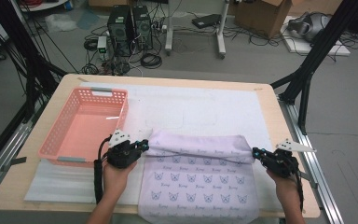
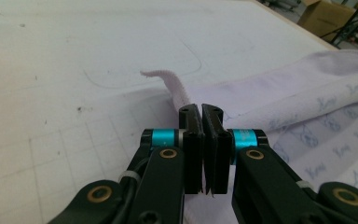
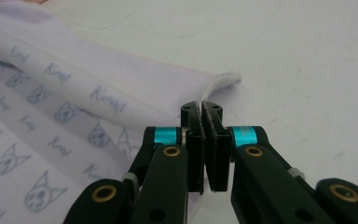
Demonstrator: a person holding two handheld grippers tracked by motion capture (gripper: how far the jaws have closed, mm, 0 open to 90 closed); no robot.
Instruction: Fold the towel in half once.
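Cloth [image 1: 200, 179], lilac, cat print: on table [image 1: 286, 135], far edge folded. Left gripper [image 1: 143, 145] and right gripper [image 1: 256, 153]: each clamped on a fold corner. Basket [image 1: 65, 128], pink: beside.

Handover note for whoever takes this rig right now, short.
Left tongs: shut on the left end of the towel.
Right tongs: shut on its right end.
Towel: lilac, cat print, lying on the table; its far edge is folded toward the person, near edge hanging over the table's front.
Pink basket: empty, left of the towel.
Done: first fold appears underway.
Left: probably finish folding; basket may be the destination, unconfirmed.
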